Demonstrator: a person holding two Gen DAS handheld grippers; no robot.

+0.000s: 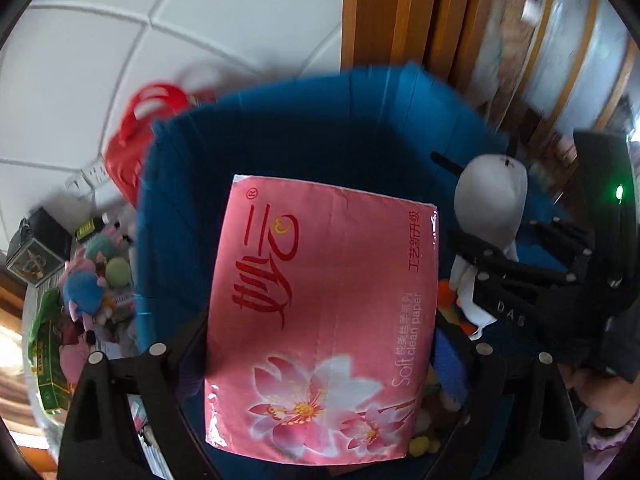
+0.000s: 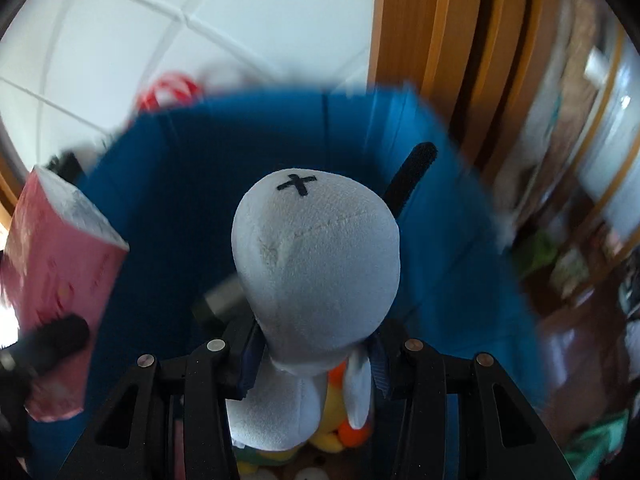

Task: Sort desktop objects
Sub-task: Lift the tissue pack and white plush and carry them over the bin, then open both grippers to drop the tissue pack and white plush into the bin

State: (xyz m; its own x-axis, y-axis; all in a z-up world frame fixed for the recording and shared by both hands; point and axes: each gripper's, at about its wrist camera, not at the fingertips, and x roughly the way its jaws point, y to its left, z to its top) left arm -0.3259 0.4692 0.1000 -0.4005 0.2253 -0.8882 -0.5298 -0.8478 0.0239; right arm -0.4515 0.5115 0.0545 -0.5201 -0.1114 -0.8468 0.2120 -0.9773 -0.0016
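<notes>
Tissue pack (image 1: 320, 320) above blue bin (image 1: 280, 136).

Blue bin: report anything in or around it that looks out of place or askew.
Nothing looks damaged or spilled. The blue bin already holds small toys at the bottom. Above it, the left hand-held gripper carries a pink tissue pack and the right hand-held gripper a white plush doll. Loose toys crowd the table beside it.
</notes>
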